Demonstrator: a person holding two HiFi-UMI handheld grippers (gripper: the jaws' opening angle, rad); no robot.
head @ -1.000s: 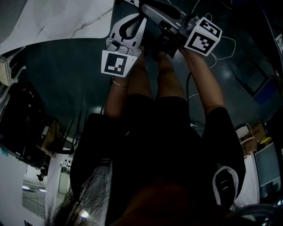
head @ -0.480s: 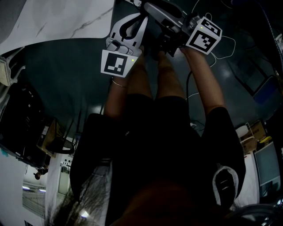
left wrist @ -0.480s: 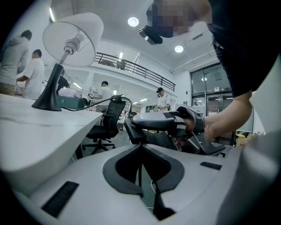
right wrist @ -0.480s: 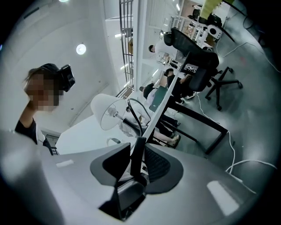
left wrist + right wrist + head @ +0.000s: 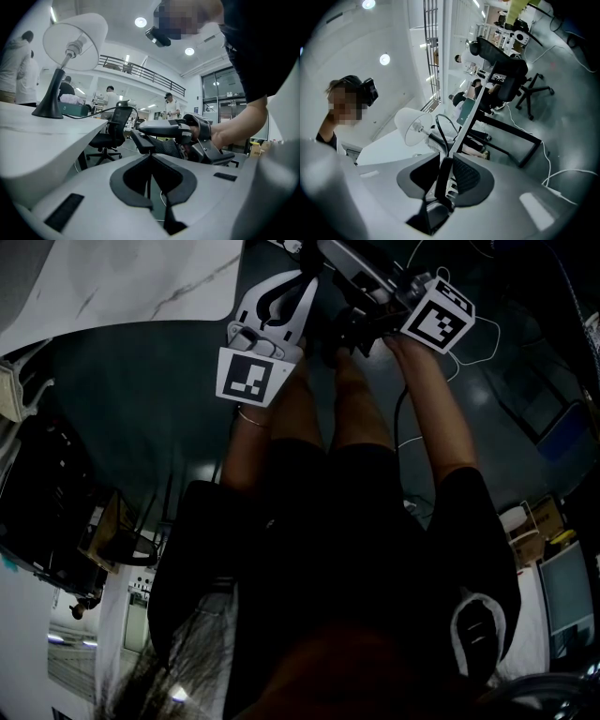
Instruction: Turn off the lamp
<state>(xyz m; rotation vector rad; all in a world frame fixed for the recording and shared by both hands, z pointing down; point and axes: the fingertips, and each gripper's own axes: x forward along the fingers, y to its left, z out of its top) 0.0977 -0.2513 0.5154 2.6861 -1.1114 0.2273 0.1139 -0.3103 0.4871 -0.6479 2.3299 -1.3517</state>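
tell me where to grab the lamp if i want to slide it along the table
Grip the lamp by its slim black neck, just above the flared base, coming in level from the near edge of the table with the jaws either side. The white shade is wide and tilted, probably too broad to pinch.

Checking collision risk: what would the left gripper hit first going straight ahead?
Likely the right gripper, crossing just ahead of the left gripper; depth unclear. The right's jaws have just been closing round a dark piece.
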